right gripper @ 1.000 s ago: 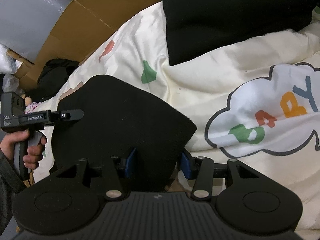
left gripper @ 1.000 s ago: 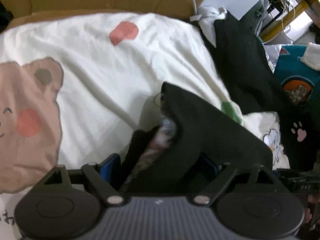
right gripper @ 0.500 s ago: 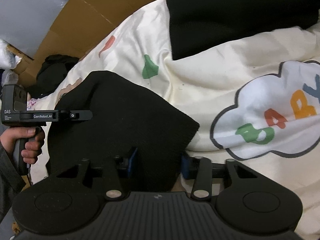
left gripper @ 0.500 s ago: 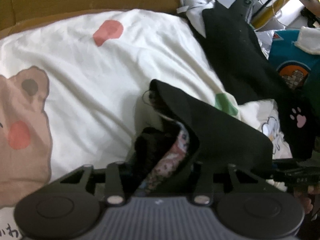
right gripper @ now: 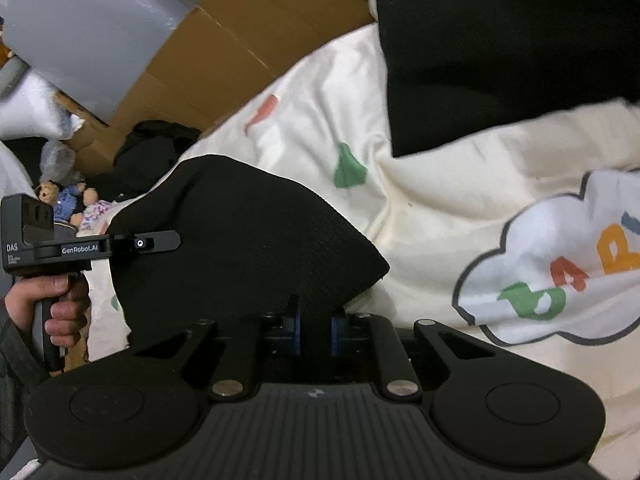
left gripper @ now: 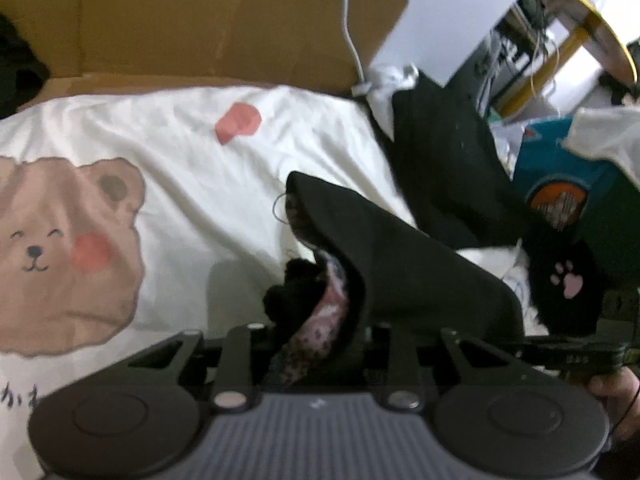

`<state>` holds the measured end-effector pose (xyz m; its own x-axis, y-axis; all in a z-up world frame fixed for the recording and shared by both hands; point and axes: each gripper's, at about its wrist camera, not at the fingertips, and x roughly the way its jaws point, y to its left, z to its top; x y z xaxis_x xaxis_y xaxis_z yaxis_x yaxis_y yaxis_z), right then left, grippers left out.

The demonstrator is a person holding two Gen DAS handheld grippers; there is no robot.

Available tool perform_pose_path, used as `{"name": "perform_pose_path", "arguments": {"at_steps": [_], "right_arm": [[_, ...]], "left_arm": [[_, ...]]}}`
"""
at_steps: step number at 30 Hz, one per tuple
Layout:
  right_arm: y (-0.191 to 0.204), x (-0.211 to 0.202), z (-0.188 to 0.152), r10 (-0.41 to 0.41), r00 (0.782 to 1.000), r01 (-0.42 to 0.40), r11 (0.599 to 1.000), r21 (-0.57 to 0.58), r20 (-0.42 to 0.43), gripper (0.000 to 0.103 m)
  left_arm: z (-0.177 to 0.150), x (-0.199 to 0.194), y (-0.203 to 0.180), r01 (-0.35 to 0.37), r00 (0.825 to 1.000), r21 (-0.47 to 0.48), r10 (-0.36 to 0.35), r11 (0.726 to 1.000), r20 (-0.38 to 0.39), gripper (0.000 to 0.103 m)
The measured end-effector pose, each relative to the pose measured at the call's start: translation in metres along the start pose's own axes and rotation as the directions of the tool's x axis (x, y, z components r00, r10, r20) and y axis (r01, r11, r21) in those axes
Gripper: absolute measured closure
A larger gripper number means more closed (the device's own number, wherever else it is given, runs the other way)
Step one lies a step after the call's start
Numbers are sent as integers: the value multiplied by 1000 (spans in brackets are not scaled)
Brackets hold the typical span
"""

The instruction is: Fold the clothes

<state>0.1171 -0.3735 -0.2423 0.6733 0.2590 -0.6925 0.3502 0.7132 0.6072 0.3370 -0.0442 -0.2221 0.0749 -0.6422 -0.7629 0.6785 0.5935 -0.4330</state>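
Observation:
A black garment [left gripper: 400,272] with a floral lining [left gripper: 320,320] lies half raised off the cream printed bedsheet [left gripper: 180,208]. My left gripper [left gripper: 320,332] is closing on its bunched edge, and cloth fills the gap and hides the pads. In the right wrist view the same garment [right gripper: 248,240] stretches between both tools. My right gripper [right gripper: 314,320] is closing too, its blue pads [right gripper: 296,324] pinching a black corner. A hand [right gripper: 60,296] holds the left gripper [right gripper: 160,242] at the garment's far side.
More dark clothes [left gripper: 440,160] are heaped at the bed's right, also seen as a black slab [right gripper: 500,60]. A teal printed garment [left gripper: 560,200] lies beyond. Cardboard [left gripper: 200,20] and a white cable [left gripper: 352,40] back the bed. A small teddy [right gripper: 60,200] sits at the left.
Both sets of jaws have narrowed onto the black garment. The left gripper has risen, lifting its edge and showing more of the floral lining. The right gripper has stayed in place.

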Motion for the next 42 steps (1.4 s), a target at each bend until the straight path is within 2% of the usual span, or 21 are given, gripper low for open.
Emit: {"name": "perform_pose_path", "arguments": {"at_steps": [5,13,17,20,28,32,35,42], "right_arm": [[25,-18,11,24,999,-21,994,-107,26,90],[59,-44,16,25,998,-14,983,-180,61,90],[84,-66,24,31,995,-7,967,-256,90,90],[100,-77,28,38,996,-9,948,-318,87,90],[132,-119,36,36,992,19,911,-412,124,90],[152,-152,42,42,985,44,876,-480,168,90],[162,-170,45,52,980,54,859,-510,191,90],[187,-213,52,73,973,75,799,-597,220,91]], "left_arm": [[-9,-32,-6,-2,998,-39,4,999,58,74],[-21,-82,-23,-1,988,-73,12,997,152,74],[-28,-105,-28,29,979,-118,-4,993,202,74],[-31,-118,-34,18,975,-131,12,991,224,74],[-42,-161,-73,35,946,-118,5,992,324,74],[-46,-175,-91,31,935,-109,10,994,355,74],[-49,-193,-110,38,915,-105,8,994,404,74],[-53,-223,-142,32,885,-93,15,995,465,74]]}}
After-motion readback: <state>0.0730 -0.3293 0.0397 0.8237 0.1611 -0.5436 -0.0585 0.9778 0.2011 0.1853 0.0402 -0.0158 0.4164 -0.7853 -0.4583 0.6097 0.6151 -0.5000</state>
